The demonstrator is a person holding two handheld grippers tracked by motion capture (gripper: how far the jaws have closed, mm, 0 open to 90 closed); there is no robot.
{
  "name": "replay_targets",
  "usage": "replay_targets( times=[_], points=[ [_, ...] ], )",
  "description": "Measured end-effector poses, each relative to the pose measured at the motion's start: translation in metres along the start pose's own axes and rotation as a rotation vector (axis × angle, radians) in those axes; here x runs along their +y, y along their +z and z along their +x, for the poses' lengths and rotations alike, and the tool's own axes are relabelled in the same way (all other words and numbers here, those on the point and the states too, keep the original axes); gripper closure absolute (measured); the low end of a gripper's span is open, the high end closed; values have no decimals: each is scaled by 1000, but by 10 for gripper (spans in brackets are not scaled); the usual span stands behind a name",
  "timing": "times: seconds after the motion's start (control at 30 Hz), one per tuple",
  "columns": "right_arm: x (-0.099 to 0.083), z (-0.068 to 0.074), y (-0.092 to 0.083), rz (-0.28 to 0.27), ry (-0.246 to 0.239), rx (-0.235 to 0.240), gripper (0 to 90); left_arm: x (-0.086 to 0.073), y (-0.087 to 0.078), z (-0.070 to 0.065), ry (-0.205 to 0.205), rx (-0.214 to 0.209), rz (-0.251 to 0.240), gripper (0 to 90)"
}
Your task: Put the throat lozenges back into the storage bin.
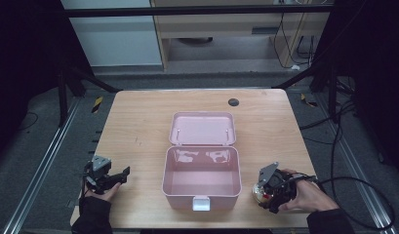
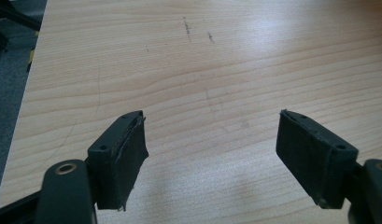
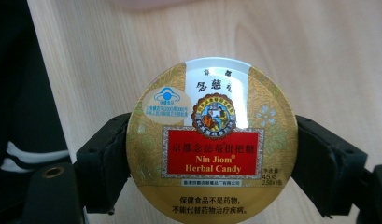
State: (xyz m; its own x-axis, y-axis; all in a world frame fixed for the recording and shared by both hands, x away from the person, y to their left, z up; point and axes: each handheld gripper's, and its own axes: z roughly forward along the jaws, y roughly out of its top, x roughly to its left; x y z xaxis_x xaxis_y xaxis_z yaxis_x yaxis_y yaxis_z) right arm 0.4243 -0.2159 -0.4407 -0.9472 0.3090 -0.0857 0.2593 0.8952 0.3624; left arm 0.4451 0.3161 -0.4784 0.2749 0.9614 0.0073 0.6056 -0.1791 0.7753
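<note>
Setting: wooden table [image 1: 138,117] ringed by dark floor and black frame rails; cabinets are seen beyond the far edge.
Box: pink box [image 1: 201,183] at table centre, lid [image 1: 202,128] laid back flat toward the far side, white latch [image 1: 201,203] on the near wall; the interior is seen bare.
Tin: round gold candy tin [image 3: 211,144], printed face up to the camera, held near the table's near right corner, just right of the box; in the high view [image 1: 259,191] only its edge is made out.
Right gripper: right gripper [image 3: 211,161] is clamped on the tin's rim, one pad on each side.
Left gripper: left gripper [image 2: 212,154] is spread wide over bare wood, nothing between the pads; it is held left of the box [image 1: 120,176].
Key relation: the box opening lies to the left of the tin, close by, across the box's right wall; the right hand [image 1: 304,195] is judged far nearer than the left.
Obscured: the tin's near edge is cut off by the frame; whether its base rests on the wood cannot be told.
</note>
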Motion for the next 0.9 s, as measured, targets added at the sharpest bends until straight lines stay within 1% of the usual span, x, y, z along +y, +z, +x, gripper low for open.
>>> replay_targets(
  times=[0.03,0.1,0.13,0.23,0.27,0.3,0.33,0.37,0.4,0.5,0.6,0.63,0.73,0.83,0.9],
  points=[
    [2,-1,-7,-20,12,-9,205,0,0,0,0,0,0,235],
    [3,-2,-10,-29,12,-10,205,0,0,0,1,0,1,235],
    [5,-3,-16,-48,20,-16,205,0,0,0,0,-1,3,235],
    [8,-3,-23,-61,23,-24,205,0,1,0,2,-3,7,235],
    [10,-5,-28,-78,25,-30,206,0,1,0,2,-3,7,235],
    [10,-5,-28,-78,25,-30,206,0,1,0,3,-3,8,235],
    [12,-5,-33,-89,29,-33,206,0,1,-1,3,-3,9,235],
    [12,-5,-33,-89,29,-33,206,0,1,-1,3,-3,9,235],
    [14,-6,-38,-104,32,-39,206,0,1,-1,3,-2,10,235],
    [17,-7,-43,-114,33,-50,206,0,1,-1,4,-2,10,236],
    [22,-10,-54,-143,38,-62,206,-1,2,-1,3,-2,11,236],
    [22,-10,-54,-143,38,-62,206,-1,2,-1,3,-2,11,236],
    [28,-11,-64,-167,37,-74,206,-1,2,-1,3,-2,11,237],
    [34,-11,-71,-174,18,-76,206,-1,2,-1,3,-2,12,237],
    [39,-11,-76,-182,16,-83,206,-1,2,-1,4,-2,11,237]
  ],
)
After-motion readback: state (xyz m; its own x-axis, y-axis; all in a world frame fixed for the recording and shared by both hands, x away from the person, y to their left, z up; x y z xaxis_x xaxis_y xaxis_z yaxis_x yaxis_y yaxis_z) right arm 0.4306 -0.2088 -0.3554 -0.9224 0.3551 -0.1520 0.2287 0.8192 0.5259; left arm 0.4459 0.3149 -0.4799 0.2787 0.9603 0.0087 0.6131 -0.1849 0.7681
